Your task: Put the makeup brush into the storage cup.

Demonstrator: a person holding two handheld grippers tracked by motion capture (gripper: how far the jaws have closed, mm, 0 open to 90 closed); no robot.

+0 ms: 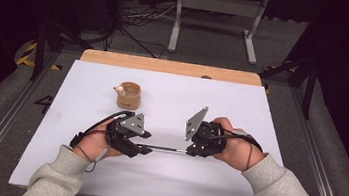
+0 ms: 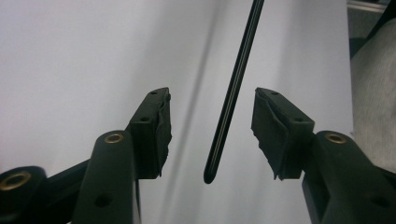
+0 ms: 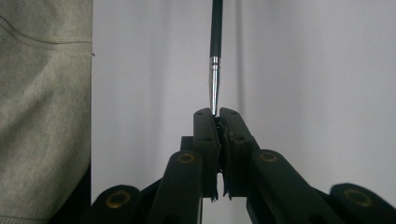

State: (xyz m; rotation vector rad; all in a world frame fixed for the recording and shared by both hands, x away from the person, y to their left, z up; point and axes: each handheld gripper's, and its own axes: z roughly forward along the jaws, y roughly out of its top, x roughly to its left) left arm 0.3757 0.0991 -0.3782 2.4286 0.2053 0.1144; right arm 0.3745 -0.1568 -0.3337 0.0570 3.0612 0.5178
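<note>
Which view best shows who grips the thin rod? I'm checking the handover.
The right gripper view: the right gripper is shut on the rod. The left gripper view shows its free end between open jaws; the high view, it spanning both grippers.

We note a small wooden cup (image 1: 129, 95) upright on the white sheet (image 1: 222, 99), beyond the fingers (image 1: 142, 149) of the left gripper (image 1: 150, 149) and well apart from them. A small pale object (image 1: 119, 90) sits at the cup's rim. Farther past the fingers are the wooden table edge (image 1: 166, 66), floor cables (image 1: 142, 18) and a grey metal stand (image 1: 219, 5).
</note>
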